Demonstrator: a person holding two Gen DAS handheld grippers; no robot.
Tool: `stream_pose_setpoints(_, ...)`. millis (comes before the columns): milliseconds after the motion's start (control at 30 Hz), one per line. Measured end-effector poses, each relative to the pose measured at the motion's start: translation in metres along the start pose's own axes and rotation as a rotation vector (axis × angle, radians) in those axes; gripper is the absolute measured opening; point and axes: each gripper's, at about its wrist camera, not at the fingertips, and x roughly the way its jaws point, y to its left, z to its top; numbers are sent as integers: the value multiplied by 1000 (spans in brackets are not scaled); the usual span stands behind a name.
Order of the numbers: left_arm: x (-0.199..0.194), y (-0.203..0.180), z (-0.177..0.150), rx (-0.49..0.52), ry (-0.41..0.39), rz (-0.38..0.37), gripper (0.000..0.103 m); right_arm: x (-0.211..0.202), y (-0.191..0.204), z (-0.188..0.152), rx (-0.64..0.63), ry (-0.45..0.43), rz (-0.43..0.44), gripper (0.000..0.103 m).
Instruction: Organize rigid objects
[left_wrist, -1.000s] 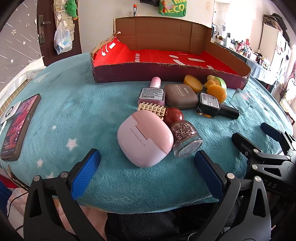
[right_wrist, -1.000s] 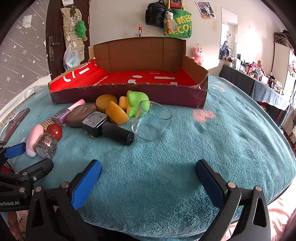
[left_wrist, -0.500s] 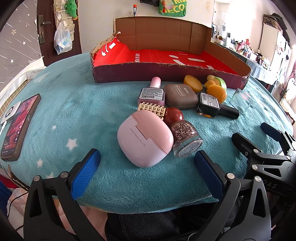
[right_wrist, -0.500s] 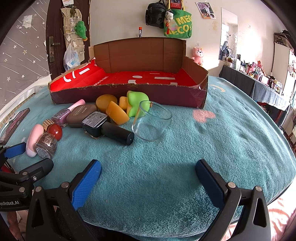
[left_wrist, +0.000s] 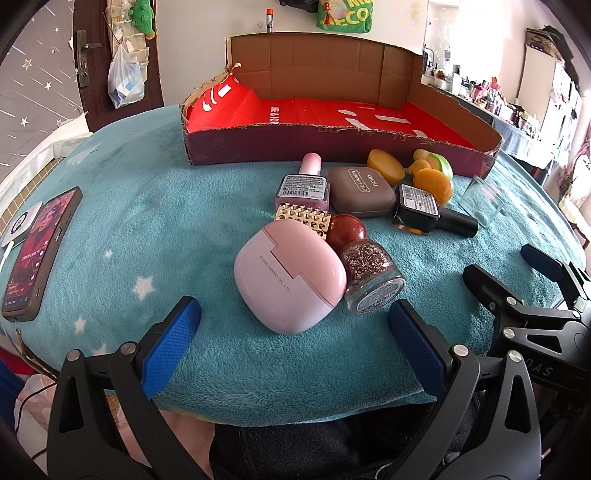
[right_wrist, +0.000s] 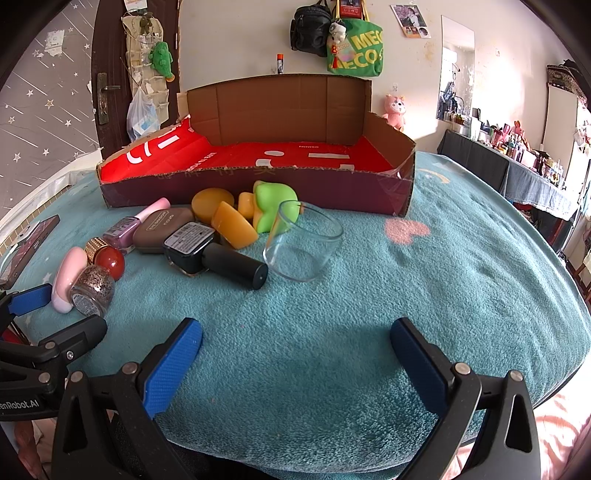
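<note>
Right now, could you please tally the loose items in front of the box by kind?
Nail polish bottles: 4
Earbud cases: 2
Plastic toy pieces: 4
Glass cup: 1
Total: 11

Pink case (left_wrist: 290, 273); teal blanket (left_wrist: 166, 221); red-lined box (left_wrist: 332, 110).

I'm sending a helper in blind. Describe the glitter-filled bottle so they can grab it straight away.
Start at the big cardboard box with the red lining on the teal blanket, then come toward the near edge through the cluster in front of it. The glitter bottle lies on its side against the pink case. It alone is clear glass packed with sparkly flakes.
</note>
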Motion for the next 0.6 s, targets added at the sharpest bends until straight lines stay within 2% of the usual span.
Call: stream_pose_setpoints(600, -3, 1, 0, 26, 1, -18, 103, -1, -3, 1, -3, 5, 20, 103)
